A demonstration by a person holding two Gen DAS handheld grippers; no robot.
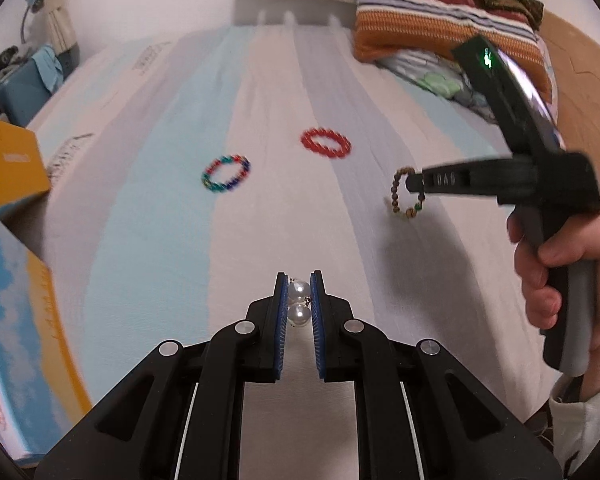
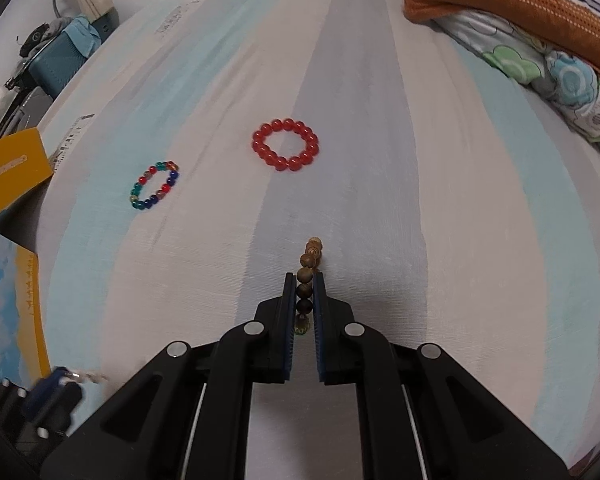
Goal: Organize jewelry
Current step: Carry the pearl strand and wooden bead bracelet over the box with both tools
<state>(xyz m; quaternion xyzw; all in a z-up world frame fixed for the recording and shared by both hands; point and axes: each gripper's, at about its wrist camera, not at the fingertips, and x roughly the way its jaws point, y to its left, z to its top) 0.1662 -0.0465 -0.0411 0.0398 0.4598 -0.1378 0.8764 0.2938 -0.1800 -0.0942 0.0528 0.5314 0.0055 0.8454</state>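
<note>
the left gripper [image 1: 299, 280] is clamped on a pearl piece [image 1: 299, 303], two glossy white pearls stacked between its blue pads. the right gripper [image 2: 304, 280] is pinched on a wooden bead bracelet [image 2: 307, 280], brown and dark beads with one green, hanging clear of the striped bedsheet [image 2: 400, 160]. on the sheet lie a red bead bracelet [image 2: 286, 145] and, well apart to its left, a multicoloured bead bracelet [image 2: 155, 185] of red, blue and teal glassy beads.

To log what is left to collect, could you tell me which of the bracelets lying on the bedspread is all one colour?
The red bead bracelet, lying farther up the bedspread. The other one lying there, the multicoloured bracelet to its left, mixes blue, red and green beads.
</note>
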